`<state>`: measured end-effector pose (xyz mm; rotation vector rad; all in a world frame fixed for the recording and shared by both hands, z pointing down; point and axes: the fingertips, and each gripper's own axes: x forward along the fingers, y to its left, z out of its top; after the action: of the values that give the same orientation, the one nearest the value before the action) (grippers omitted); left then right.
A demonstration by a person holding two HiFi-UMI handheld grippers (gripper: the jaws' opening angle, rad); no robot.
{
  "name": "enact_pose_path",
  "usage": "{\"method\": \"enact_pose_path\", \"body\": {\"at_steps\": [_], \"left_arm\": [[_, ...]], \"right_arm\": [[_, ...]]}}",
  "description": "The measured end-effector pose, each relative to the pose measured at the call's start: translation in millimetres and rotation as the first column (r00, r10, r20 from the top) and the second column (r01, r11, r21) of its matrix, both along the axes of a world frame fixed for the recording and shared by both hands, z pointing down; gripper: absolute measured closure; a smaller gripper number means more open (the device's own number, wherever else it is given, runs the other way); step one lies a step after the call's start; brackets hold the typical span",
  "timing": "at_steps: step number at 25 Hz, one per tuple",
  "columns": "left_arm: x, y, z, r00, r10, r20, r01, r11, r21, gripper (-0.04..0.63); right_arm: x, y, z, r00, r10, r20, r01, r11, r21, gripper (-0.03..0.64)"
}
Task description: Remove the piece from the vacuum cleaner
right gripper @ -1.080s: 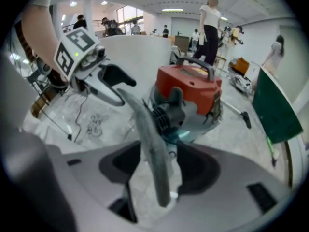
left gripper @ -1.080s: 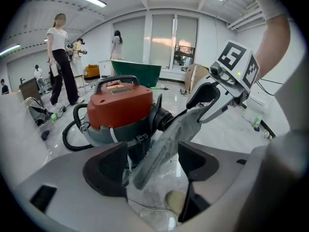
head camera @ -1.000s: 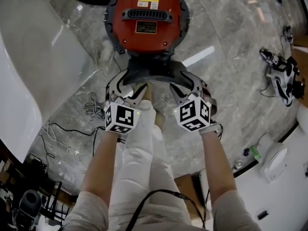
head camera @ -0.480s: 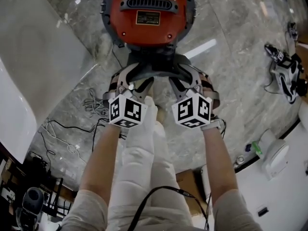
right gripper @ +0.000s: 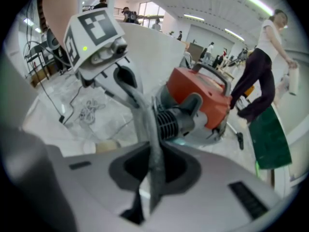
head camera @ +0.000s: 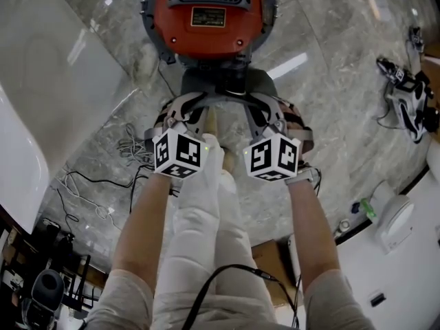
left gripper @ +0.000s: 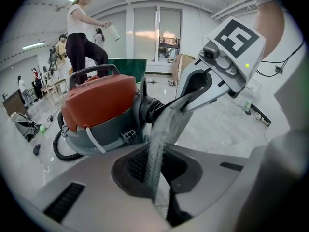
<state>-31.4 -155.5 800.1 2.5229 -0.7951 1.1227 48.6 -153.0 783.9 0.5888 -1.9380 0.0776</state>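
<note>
Although my left tongs (left gripper: pixel 181 105) were clenched, pads flat together along their whole length, I could make out nothing caught between them. My right tongs (right gripper: pixel 145 112) had just been closing and their pads met as well, again with no part visibly pinched. The two sets of tips nearly touched each other, just in front of the ribbed hose coupling (left gripper: pixel 154 111).

That coupling was, as I judged it, the piece to come off. It was still seated in the grey lower shell of the red canister vacuum cleaner (head camera: pixel 206 33), which filled the top centre of the head view. So the job stood at its very start. The approach and the clench were made, while a real hold on the coupling, the pull and the setting aside were all left to do.

Its long axis ran straight out of the canister's front. The free end pointed toward the right of the frame in the left gripper view and toward the left in the right gripper view. In the head view, as far as I could tell, it pointed down the frame toward me.

Around it lay the marble floor (head camera: pixel 330 129), with loose cables (head camera: pixel 130 150) at the left.
</note>
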Motion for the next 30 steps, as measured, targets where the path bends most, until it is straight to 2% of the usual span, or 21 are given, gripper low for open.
{"method": "enact_pose_path", "body": {"at_steps": [8,19,30], "left_arm": [[-2.8,13.0,-1.9,1.0,-0.006,-0.008,0.005,1.0,-0.023,0.561],[-4.7,19.2,-2.7,0.996,-0.092,-0.023,0.091,0.995,-0.047,0.561],[-5.8,21.6,-2.5,0.993,-0.11,-0.034,0.109,0.993,-0.051,0.561]], "right_arm": [[-1.7,9.8,-1.0,1.0,0.006,0.005,-0.006,1.0,0.002,0.571],[-4.4,11.5,-2.9,1.0,-0.014,0.004,0.014,1.0,0.0,0.571],[-5.2,13.7,-1.1,1.0,-0.009,0.007,0.009,1.0,-0.003,0.572]]}}
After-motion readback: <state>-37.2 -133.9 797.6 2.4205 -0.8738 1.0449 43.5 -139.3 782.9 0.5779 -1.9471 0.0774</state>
